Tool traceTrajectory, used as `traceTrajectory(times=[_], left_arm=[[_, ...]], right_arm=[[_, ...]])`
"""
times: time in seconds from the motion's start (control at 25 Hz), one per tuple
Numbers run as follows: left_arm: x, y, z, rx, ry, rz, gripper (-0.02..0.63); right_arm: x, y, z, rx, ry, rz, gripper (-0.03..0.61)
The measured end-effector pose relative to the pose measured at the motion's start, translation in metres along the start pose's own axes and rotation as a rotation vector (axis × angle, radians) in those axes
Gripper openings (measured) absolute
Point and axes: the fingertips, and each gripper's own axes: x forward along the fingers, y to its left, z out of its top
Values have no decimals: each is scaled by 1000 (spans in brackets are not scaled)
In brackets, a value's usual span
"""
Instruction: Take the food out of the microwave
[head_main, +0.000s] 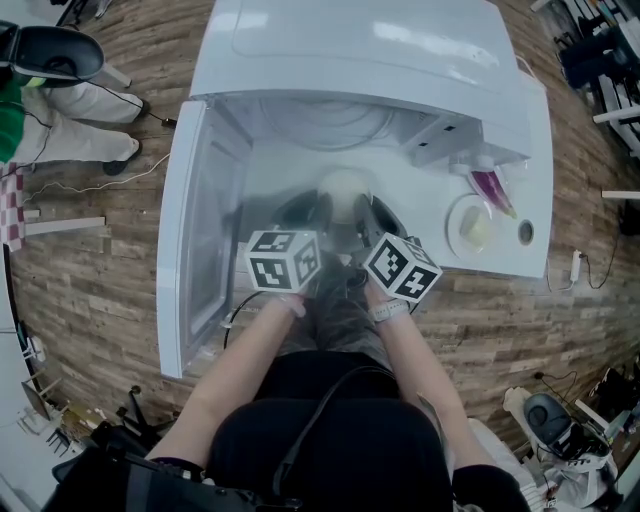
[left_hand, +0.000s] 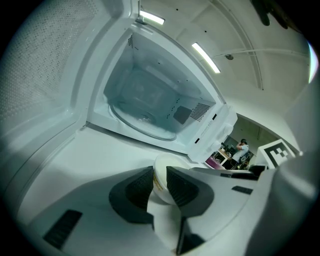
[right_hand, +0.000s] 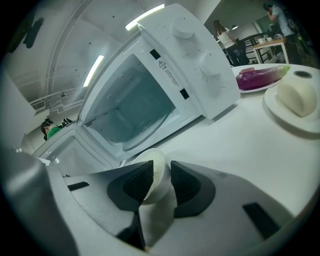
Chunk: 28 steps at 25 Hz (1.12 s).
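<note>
A white bowl (head_main: 343, 192) sits just in front of the open microwave (head_main: 350, 60), outside its empty cavity (left_hand: 150, 100). My left gripper (head_main: 305, 212) is shut on the bowl's left rim, with the wall of the bowl (left_hand: 162, 172) pinched between its dark ribbed pads. My right gripper (head_main: 372, 214) is shut on the opposite rim, and the bowl (right_hand: 155, 172) shows between its pads in the right gripper view. The jaws hide what is inside the bowl. I cannot tell whether the bowl rests on the white table (head_main: 500, 262) or hangs just above it.
The microwave door (head_main: 195, 240) stands swung open on the left. To the right, a plate with a pale bun (right_hand: 297, 100) and a dish of purple food (right_hand: 260, 77) stand on the table. A person (head_main: 50, 100) stands at the far left on the wooden floor.
</note>
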Motion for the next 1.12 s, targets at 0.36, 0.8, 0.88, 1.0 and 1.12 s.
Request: traceTrajectory(times=[0.36, 0.8, 0.88, 1.0, 1.12], left_arm=[[-1, -3, 3, 76, -24, -7, 89], [-7, -5, 5, 121, -53, -7, 91], [-10, -6, 5, 132, -60, -1, 91], [-13, -5, 4, 141, -65, 6, 91], [-17, -5, 3, 152, -67, 13, 91]], right_arm=[[1, 3, 4, -49, -14, 25, 138], [-6, 3, 7, -92, -44, 36, 186], [-8, 3, 6, -98, -46, 36, 186], [-11, 4, 7, -123, -52, 33, 184], [-14, 6, 8, -142, -60, 36, 184]])
